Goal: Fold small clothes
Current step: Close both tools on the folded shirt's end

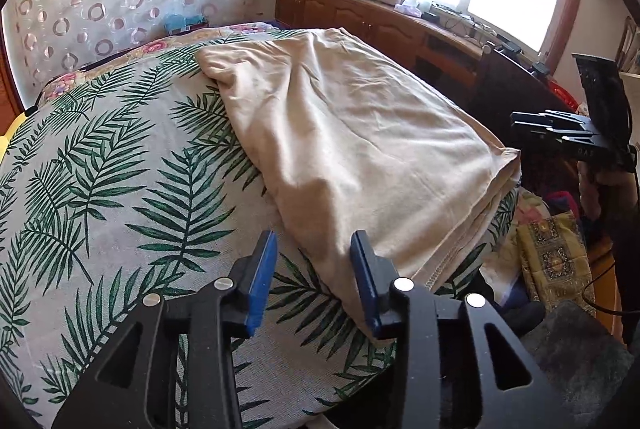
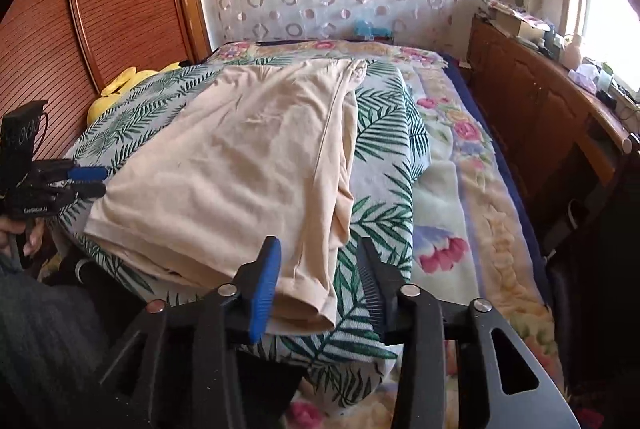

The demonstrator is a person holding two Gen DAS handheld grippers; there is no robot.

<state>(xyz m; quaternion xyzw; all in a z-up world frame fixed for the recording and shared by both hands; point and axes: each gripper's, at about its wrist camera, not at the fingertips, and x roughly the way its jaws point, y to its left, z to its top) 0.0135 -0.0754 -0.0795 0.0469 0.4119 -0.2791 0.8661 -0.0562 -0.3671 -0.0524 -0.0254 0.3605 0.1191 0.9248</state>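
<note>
Fingers [image 1: 264, 269] of left gripper [image 1: 316, 281] stand apart w/ nothing pinched: only leaf-print cover [image 1: 120, 189] and the near left edge of the beige garment [image 1: 340, 133] show in the gap. Its right finger sits just over that hem; can't tell if it touches. From the left wrist view, left to right: leaf-print cover, then the beige garment lying flat on it, running from near centre to far, one corner at the right edge of the bed. Right of that, the right gripper [image 1: 536, 127] hovers off the bed's right side, held by a hand [image 1: 600, 185]; its fingers lie close to each other, gap hard to read from this side.

Right wrist view, left to right: left gripper [image 2: 92, 181] at far left beside the garment's left edge, blue tips slightly apart. Then the garment [image 2: 240, 157], folded lengthwise w/ a seam running near-to-far and a narrow part reaching to the near edge. Right gripper [image 2: 320, 277] is near centre, fingers apart, garment's near hem between them but not clamped. Further right: flowered blanket [image 2: 460, 181], then wooden cabinet [image 2: 540, 101] under the window.
</note>
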